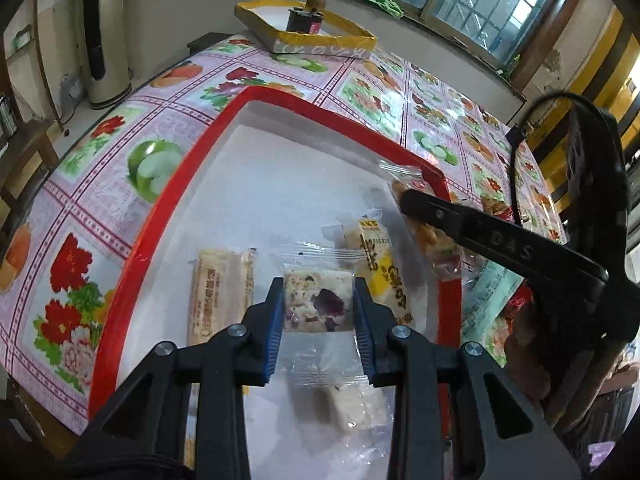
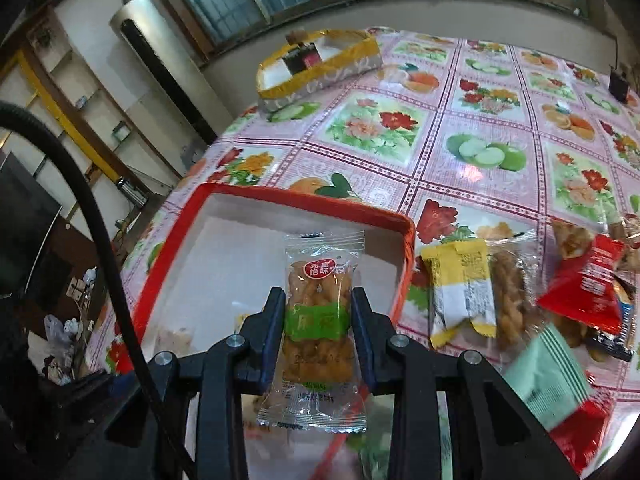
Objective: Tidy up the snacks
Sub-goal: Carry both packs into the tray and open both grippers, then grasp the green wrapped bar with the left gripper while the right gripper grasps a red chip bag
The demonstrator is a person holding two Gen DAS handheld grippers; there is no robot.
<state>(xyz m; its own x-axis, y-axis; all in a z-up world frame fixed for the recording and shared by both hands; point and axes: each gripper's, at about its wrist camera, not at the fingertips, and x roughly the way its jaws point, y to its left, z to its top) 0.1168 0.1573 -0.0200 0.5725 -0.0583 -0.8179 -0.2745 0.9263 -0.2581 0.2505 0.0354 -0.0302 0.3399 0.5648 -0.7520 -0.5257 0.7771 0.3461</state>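
My left gripper (image 1: 319,300) is shut on a clear-wrapped nougat bar with purple bits (image 1: 318,302), held over the white inside of the red-rimmed tray (image 1: 160,224). In the tray lie a beige wafer pack (image 1: 220,292), a yellow snack pack (image 1: 380,268) and another nougat piece (image 1: 354,408). My right gripper (image 2: 318,312) is shut on a clear pack of fried dough twists with a green label (image 2: 316,320), held over the same tray's (image 2: 288,196) right part. In the left wrist view the right gripper (image 1: 408,200) shows at the tray's right rim, holding the twist pack (image 1: 432,240).
Loose snacks lie on the flowered tablecloth right of the tray: a yellow pack (image 2: 460,284), a twist pack (image 2: 512,292), red packs (image 2: 588,284) and a mint-green pack (image 2: 552,384). A yellow-rimmed box (image 2: 320,64) with a dark item stands at the far table edge.
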